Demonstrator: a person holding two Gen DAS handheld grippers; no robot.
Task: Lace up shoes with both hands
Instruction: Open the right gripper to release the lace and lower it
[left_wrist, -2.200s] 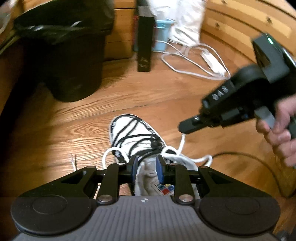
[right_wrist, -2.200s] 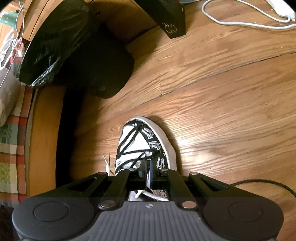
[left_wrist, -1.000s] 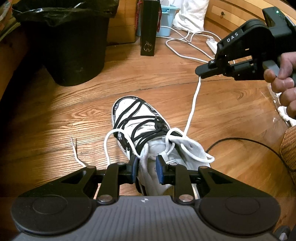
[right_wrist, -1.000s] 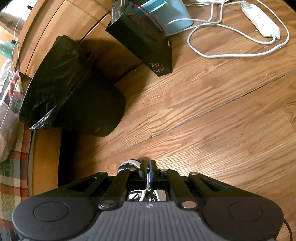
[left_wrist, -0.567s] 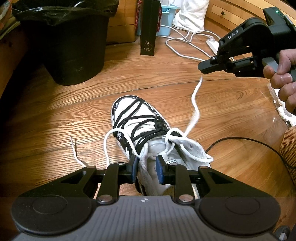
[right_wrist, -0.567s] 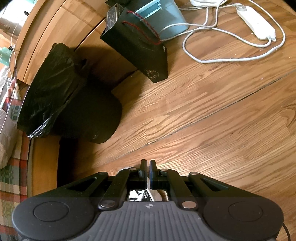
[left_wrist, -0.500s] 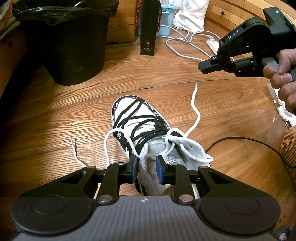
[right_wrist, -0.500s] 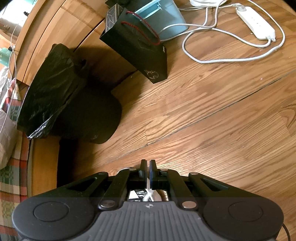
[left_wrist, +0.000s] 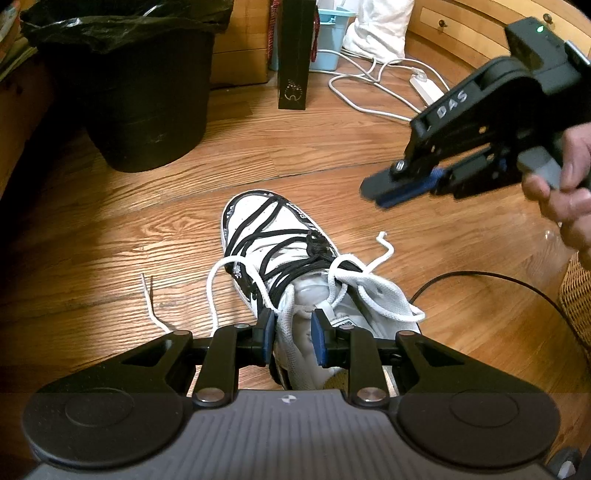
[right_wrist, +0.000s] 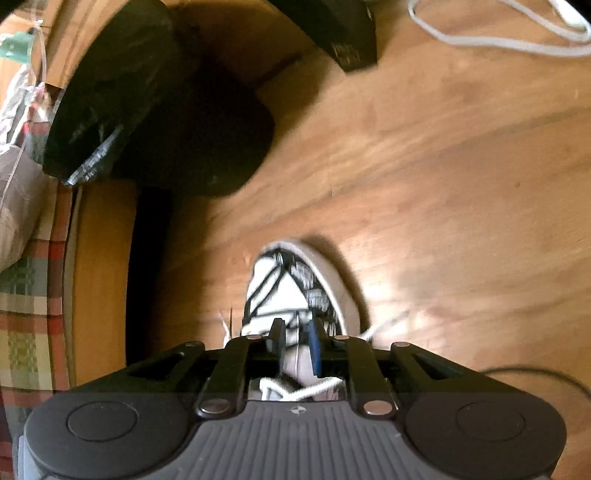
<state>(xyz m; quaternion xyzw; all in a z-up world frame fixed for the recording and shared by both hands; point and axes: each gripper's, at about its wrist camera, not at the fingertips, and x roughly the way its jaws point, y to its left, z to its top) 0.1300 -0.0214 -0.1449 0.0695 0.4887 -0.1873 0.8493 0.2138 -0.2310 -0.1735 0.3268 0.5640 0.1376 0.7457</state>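
Note:
A white high-top shoe (left_wrist: 280, 236) with black lacing lies on the wood floor, toe pointing away. A loose white lace (left_wrist: 382, 249) trails off its right side, and another end (left_wrist: 149, 301) lies on the floor to its left. My left gripper (left_wrist: 291, 330) is shut on the shoe's white tongue (left_wrist: 295, 332) at the collar. My right gripper (left_wrist: 384, 192) hovers above and to the right of the shoe, open and empty. In the right wrist view, which is blurred, the right gripper (right_wrist: 295, 341) stands open above the shoe (right_wrist: 291, 291).
A black bin (left_wrist: 140, 85) with a black liner stands at the far left. A black gift bag (left_wrist: 293, 55), a light blue tub (left_wrist: 330, 40) and a white power strip (left_wrist: 424, 83) with cable lie at the back. A black cable (left_wrist: 491, 277) and a wicker basket (left_wrist: 580, 291) are at the right.
My right gripper let go of the white lace, opened and came down closer to the shoe. The lace end dropped to the floor. The left gripper has kept its hold.

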